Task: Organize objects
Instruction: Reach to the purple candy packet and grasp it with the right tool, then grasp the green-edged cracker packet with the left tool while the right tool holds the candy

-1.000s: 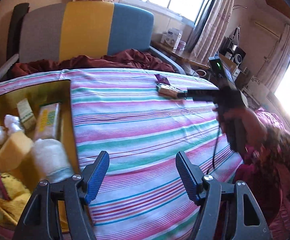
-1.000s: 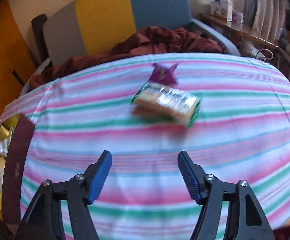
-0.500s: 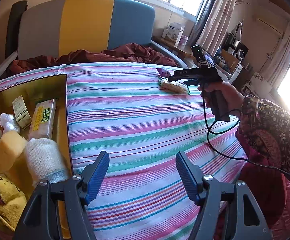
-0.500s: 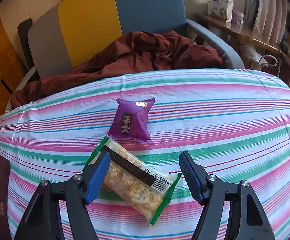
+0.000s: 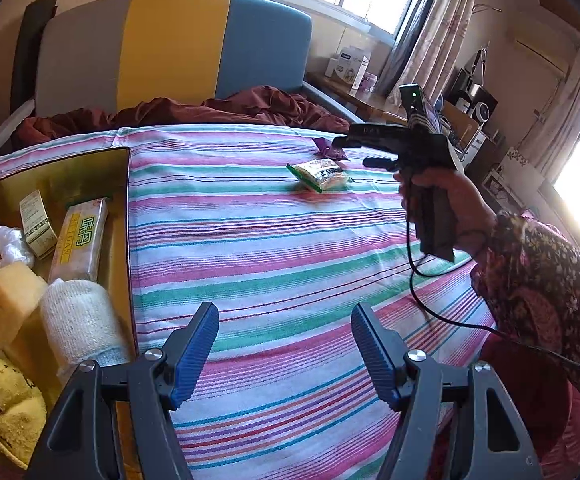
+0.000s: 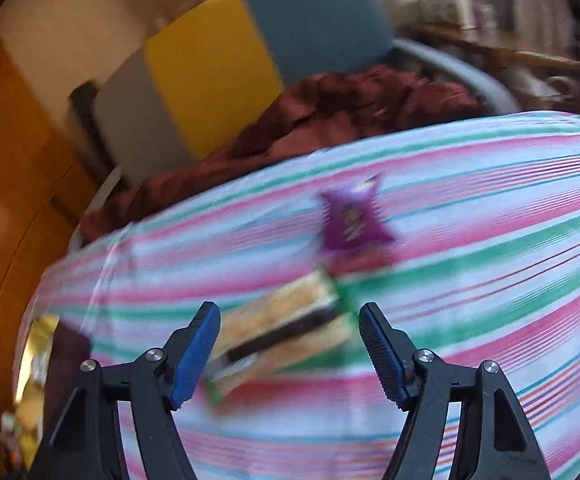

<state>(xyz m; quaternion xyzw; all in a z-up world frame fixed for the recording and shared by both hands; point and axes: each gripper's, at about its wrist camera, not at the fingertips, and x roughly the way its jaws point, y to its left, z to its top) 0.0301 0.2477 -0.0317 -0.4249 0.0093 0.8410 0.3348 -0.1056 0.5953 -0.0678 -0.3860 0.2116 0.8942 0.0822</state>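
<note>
A green-edged snack packet (image 5: 318, 170) lies on the striped bedspread (image 5: 274, 248), with a small purple packet (image 5: 329, 151) just beyond it. My right gripper (image 6: 288, 320) is open with the green-edged packet (image 6: 282, 340) lying between and just past its blue pads (image 6: 194, 352); the purple packet (image 6: 349, 220) is farther off. That view is blurred. My left gripper (image 5: 284, 320) is open and empty over the bedspread, beside a gold box (image 5: 90, 164) that holds several items.
The gold box holds a sponge (image 5: 2, 304), a rolled white cloth (image 5: 78, 320), a long wrapped bar (image 5: 80, 240) and small cartons. A maroon blanket (image 5: 218, 108) lies by the tricolour headboard (image 5: 170, 44). The person's arm (image 5: 529, 272) is at the right.
My right gripper has swung left and pulled back a little; the green-edged packet now sits between its pads at a new angle. My left gripper has barely moved.
</note>
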